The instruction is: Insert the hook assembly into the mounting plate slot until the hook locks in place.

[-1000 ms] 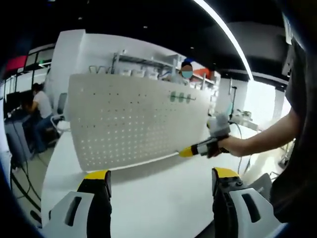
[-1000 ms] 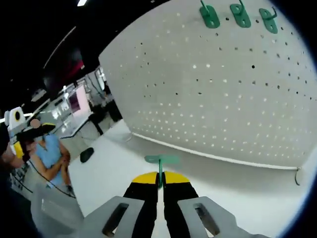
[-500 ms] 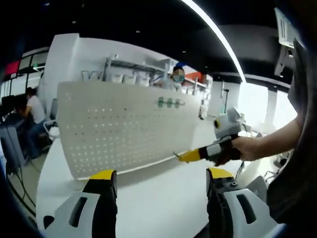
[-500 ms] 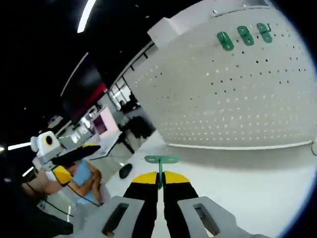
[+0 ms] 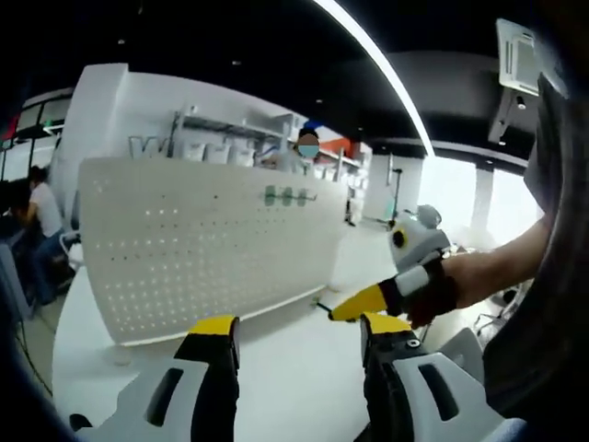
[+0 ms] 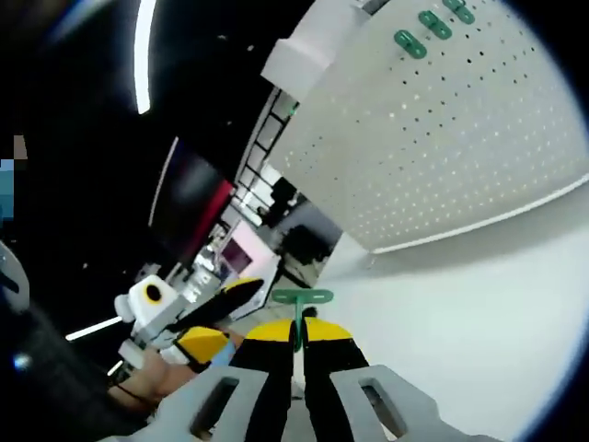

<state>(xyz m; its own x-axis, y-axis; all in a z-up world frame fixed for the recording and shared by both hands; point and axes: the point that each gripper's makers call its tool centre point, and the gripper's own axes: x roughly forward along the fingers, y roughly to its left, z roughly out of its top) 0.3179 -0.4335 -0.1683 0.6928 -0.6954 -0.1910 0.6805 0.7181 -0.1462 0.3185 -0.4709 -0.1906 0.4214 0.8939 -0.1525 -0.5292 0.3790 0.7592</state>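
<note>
A white perforated mounting plate [image 5: 202,253] stands upright on the white table [image 5: 294,354]; three green hooks [image 5: 283,195] hang near its top. My left gripper [image 5: 299,336] is open, nothing between its yellow-tipped fingers. The right gripper [image 5: 368,302] comes in from the right of the left gripper view, held by a hand, close above my left gripper's right finger. In the right gripper view my right gripper [image 6: 298,336] is shut on a green hook assembly [image 6: 299,301], whose T-shaped head sticks up. The mounting plate [image 6: 442,138] lies upper right there, with the green hooks [image 6: 428,26] at the top. The left gripper [image 6: 198,322] shows at lower left.
Shelving [image 5: 221,143] and a seated person [image 5: 41,207] lie behind the plate. The holder's arm [image 5: 502,267] and dark-clothed body fill the right side of the left gripper view. White table surface [image 6: 460,313] stretches in front of the plate.
Both views have swung away from the plate, which now looks smaller and further off. The right gripper with the green hook has come closer to my left gripper.
</note>
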